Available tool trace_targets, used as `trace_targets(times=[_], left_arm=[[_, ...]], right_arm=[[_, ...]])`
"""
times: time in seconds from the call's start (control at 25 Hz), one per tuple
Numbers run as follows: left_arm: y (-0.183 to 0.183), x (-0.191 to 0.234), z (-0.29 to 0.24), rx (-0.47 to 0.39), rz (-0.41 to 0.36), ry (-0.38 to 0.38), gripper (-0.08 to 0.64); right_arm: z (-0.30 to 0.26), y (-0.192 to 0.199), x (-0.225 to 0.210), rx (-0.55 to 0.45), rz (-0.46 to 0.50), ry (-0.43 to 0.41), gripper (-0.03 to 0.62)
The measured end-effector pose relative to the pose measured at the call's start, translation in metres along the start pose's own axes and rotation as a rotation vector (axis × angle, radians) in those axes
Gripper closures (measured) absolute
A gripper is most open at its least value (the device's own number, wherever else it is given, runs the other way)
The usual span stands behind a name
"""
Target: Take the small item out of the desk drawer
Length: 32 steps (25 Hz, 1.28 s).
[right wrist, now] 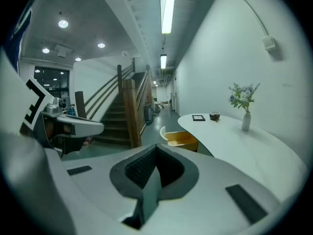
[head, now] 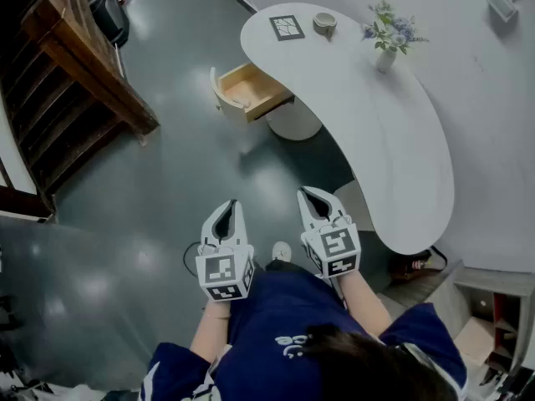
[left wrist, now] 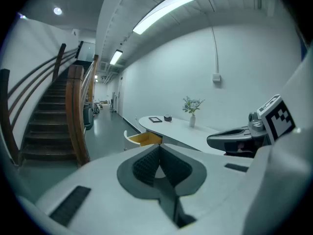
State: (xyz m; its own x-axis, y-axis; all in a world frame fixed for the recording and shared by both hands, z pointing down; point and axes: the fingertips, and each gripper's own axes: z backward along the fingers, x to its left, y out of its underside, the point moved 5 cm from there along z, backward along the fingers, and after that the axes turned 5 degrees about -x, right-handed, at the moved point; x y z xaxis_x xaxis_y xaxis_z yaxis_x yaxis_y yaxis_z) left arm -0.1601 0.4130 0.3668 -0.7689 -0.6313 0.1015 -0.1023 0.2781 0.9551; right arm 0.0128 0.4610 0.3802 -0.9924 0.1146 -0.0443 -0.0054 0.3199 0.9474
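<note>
The desk drawer (head: 249, 90) stands pulled open under the far left end of the curved white desk (head: 393, 140), showing its pale wood inside. No small item can be made out in it from here. Both grippers hang in the air close to the person's body, well short of the drawer. My left gripper (head: 231, 205) is shut with nothing in it, and so is my right gripper (head: 311, 193). The drawer (left wrist: 144, 139) shows far ahead of the closed left gripper (left wrist: 157, 149). In the right gripper view the drawer (right wrist: 182, 140) lies beyond the closed right gripper (right wrist: 155, 149).
On the desk's far end sit a dark framed picture (head: 287, 27), a small round bowl (head: 324, 23) and a vase of flowers (head: 386, 40). A wooden staircase (head: 75, 82) rises at the left. Grey floor (head: 167, 190) lies between me and the drawer.
</note>
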Motion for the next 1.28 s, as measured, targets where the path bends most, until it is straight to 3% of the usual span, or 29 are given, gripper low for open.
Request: trace_targets(times=[0.24,0.44,0.64,0.92,1.28], left_arm=[[0.002,-0.004,0.007,-0.01,0.009,-0.041,0.557],[0.011,-0.01,0.014,0.0,0.016,-0.058,0.557],[0.013,0.0,0.006,0.004,0.026,-0.075,0.557],[0.005,0.016,-0.042,-0.008,0.021,-0.03,0.557],[-0.028,0.078,-0.123,-0.008,0.025,0.016,0.557]], right_arm=[[0.011,0.003,0.0,0.001,0.019,-0.016,0.586],[0.011,0.013,-0.01,0.009,-0.041,-0.018,0.584],[-0.005,0.005,-0.008,0.004,-0.04,-0.04,0.584],[-0.044,0.0,-0.025,0.019,-0.05,-0.015,0.584],[-0.136,-0.034,-0.042,0.051,-0.054,0.01,0.584]])
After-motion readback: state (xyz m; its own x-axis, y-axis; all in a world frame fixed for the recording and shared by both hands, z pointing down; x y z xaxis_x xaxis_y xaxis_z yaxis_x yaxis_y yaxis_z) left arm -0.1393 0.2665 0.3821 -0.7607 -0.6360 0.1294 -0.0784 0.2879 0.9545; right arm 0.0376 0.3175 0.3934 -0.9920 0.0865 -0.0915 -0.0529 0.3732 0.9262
